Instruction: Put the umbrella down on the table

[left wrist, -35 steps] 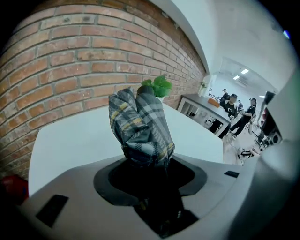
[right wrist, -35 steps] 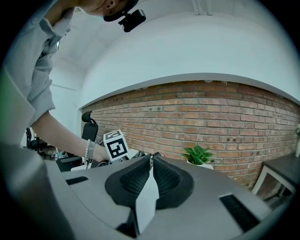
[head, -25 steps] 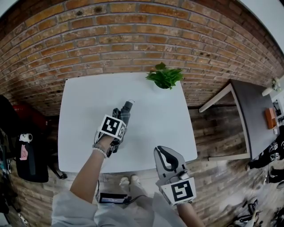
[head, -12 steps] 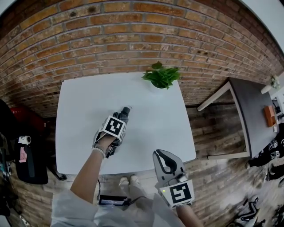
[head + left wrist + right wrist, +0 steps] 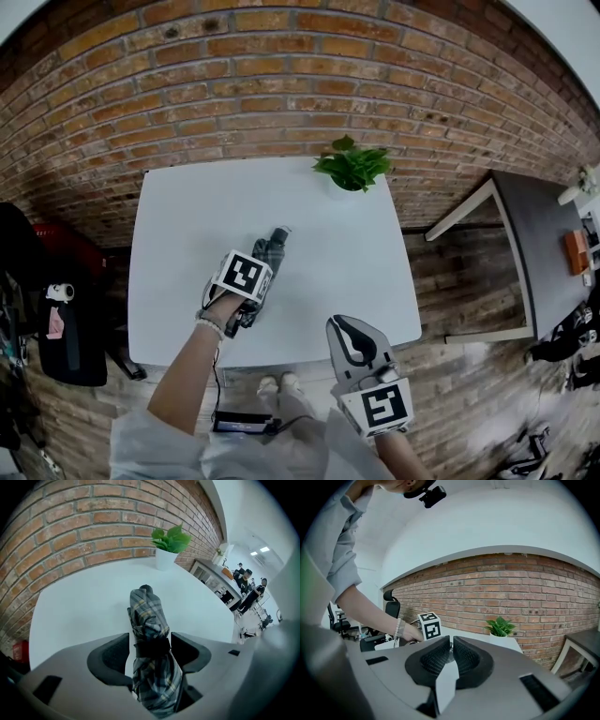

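The release is the step in hand. The folded plaid umbrella lies along the white worktop, near its front-middle, with its far end pointing toward the potted plant at the back edge. The left claw points steeply down over the nearer end of the umbrella. Its jaws are opening, with the umbrella between them and the pads standing off the fabric on both sides; a strip of white shows beside the left pad. In the head view the left claw sits right over that nearer end, so whether all of the umbrella rests flat cannot be told. The right claw hangs off the front edge of the worktop, jaws drawn together on nothing, taking no part.

The next move, as I judge it, calls for lifting the left claw straight back and up, keeping the jaws wide so neither pad snags the strap or drags the umbrella along
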